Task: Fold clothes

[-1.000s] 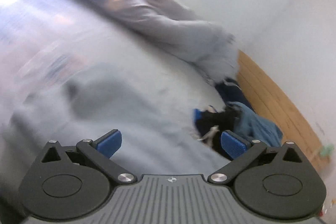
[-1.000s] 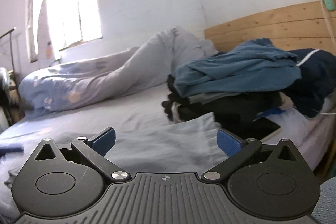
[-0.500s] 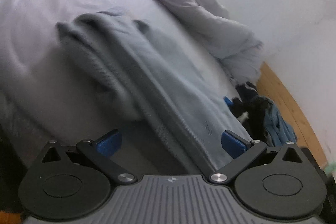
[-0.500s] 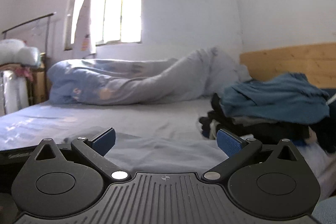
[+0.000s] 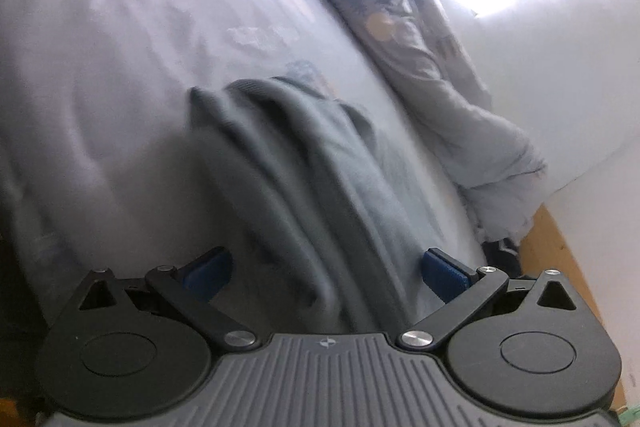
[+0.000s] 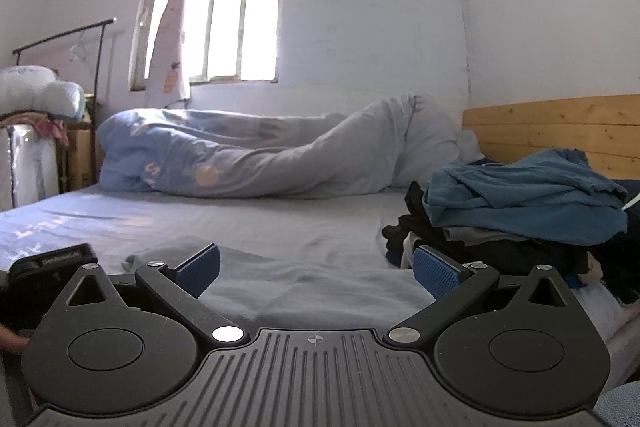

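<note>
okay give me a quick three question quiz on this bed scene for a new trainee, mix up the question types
1. True or false: the left gripper is shut on the grey garment.
2. Multiple choice: the pile of clothes sits nearest the
A. window
B. headboard
C. clothes rail
3. Fill in: the top piece on the pile is ___ in colour.

Key
1. False. Both its pads stand wide apart, with the garment lying between and ahead of them on the bed.
2. B. The pile lies just in front of the wooden headboard.
3. Blue.
</note>
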`<state>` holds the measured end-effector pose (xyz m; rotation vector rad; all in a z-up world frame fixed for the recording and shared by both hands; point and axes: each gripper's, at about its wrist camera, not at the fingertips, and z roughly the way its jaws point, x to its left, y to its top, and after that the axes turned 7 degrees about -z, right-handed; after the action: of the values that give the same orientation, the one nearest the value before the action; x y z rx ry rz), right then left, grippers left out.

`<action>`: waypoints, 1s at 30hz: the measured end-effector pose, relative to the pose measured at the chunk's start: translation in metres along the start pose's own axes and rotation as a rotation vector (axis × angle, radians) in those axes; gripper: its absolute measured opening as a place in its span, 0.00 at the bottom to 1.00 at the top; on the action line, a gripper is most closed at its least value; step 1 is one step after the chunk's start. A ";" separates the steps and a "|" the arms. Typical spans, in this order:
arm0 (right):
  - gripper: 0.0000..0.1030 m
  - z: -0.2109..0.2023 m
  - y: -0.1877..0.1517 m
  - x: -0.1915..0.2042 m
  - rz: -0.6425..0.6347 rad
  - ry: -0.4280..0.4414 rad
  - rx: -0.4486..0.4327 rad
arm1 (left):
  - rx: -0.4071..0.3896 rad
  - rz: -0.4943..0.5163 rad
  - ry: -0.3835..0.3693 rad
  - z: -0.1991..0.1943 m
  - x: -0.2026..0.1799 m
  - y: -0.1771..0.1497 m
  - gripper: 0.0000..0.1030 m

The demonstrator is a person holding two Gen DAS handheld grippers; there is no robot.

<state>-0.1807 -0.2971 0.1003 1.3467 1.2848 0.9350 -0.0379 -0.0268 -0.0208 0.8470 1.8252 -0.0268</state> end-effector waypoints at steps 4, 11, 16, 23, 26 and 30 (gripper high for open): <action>1.00 -0.002 -0.001 -0.002 0.009 -0.005 0.001 | 0.007 0.003 -0.048 0.001 0.008 -0.008 1.00; 1.00 -0.001 -0.003 -0.001 0.006 0.016 0.014 | 0.124 -0.034 -0.112 0.009 0.011 -0.006 1.00; 1.00 0.000 -0.007 0.014 -0.070 0.095 0.036 | 0.182 -0.133 -0.141 0.010 0.012 0.009 0.63; 1.00 0.010 -0.015 0.054 -0.274 0.207 0.086 | 0.246 -0.134 -0.167 0.018 0.008 0.021 0.32; 1.00 0.015 -0.021 0.081 -0.388 0.234 0.086 | 0.270 -0.135 -0.188 0.024 0.002 0.025 0.32; 1.00 0.032 -0.038 0.109 -0.536 0.210 0.091 | 0.297 -0.136 -0.200 0.028 -0.003 0.028 0.31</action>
<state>-0.1428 -0.1974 0.0455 0.9075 1.7541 0.6554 0.0010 -0.0190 -0.0199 0.8888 1.7087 -0.4629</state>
